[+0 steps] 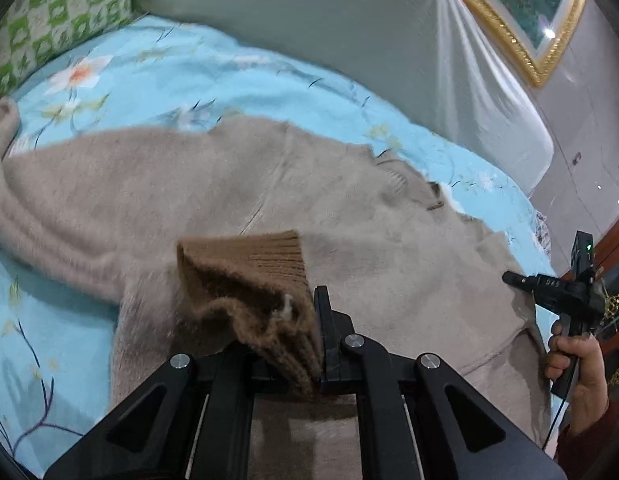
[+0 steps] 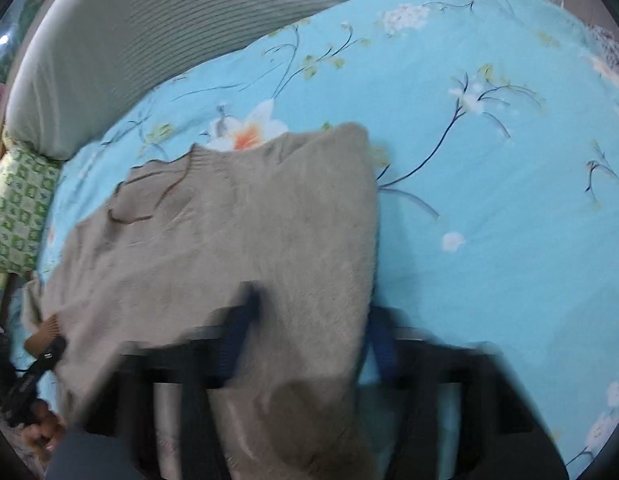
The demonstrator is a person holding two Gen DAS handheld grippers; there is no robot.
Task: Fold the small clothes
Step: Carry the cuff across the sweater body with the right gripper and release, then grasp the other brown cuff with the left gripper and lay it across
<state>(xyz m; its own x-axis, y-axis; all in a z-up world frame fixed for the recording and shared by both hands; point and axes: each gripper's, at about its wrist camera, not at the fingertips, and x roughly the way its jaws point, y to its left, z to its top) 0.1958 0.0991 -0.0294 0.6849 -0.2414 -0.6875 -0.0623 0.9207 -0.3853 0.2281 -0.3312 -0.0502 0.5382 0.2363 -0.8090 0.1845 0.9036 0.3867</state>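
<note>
Firmly between left fingers point(image 1: 321, 320): sweater cuff point(image 1: 265, 276)

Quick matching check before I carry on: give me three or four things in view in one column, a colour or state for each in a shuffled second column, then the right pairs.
Things:
1. sweater
2. ribbed cuff
3. bed sheet
4. cushion

Colour or state:
A. green and white pattern, at the bed's edge
B. light blue with flowers, under the garment
C. beige, spread flat on the bed
D. brown, clamped in the left gripper's jaws

Pairs: 1-C, 2-D, 3-B, 4-A
</note>
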